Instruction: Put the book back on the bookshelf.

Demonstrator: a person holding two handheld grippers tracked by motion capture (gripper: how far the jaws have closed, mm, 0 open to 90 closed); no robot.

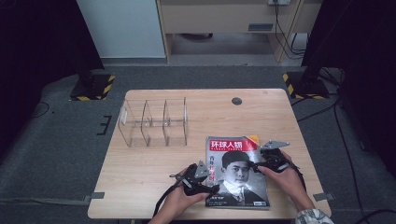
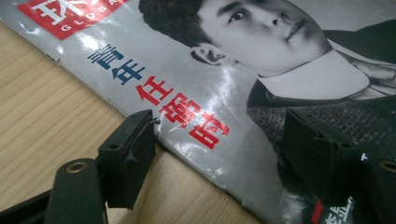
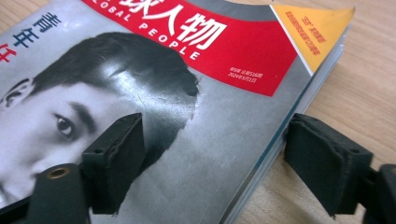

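Note:
A magazine (image 1: 236,170) with a black-and-white portrait and a red title band lies flat on the wooden table (image 1: 140,172), near the front right. My left gripper (image 1: 212,188) is at its left edge, open. In the left gripper view, that gripper (image 2: 219,144) has one finger (image 2: 133,149) at the magazine's edge (image 2: 187,144) and the other over the cover. My right gripper (image 1: 256,164) is at the magazine's right side, open. In the right gripper view, that gripper (image 3: 215,154) has one finger (image 3: 116,158) above the cover (image 3: 210,60) and the other finger (image 3: 327,158) beside the page edge, over the table.
A clear plastic organizer (image 1: 154,122) with three compartments stands at the back left of the table. A round cable hole (image 1: 236,101) sits near the far edge. The person's hands come in over the front edge, close to the magazine.

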